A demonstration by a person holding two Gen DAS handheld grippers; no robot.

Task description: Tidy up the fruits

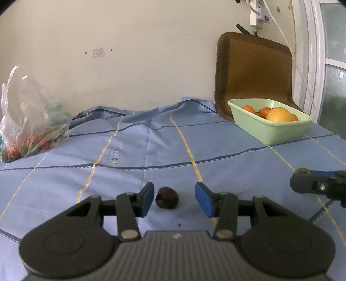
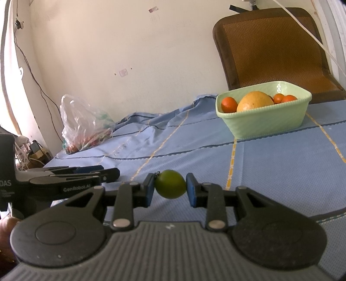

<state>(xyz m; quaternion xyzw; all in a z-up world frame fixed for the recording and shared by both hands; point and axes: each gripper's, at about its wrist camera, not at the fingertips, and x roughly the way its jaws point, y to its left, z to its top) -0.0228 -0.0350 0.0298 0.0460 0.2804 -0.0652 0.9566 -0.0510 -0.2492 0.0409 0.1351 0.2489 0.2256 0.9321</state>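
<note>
Blue checked cloth (image 1: 216, 147) covered the table. Your right gripper (image 2: 170, 190) was clamped on a green fruit (image 2: 170, 184); next you needed to carry it to the green basin (image 2: 259, 121), upper right. Your left gripper (image 1: 175, 200) stood apart around a dark fruit (image 1: 167, 200), lower centre.

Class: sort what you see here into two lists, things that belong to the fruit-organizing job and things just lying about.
Job:
green fruit in right hand-held gripper
dark fruit between open left hand-held gripper
green basin of oranges

Lying about:
plastic bag
brown cushion
power strip
</note>
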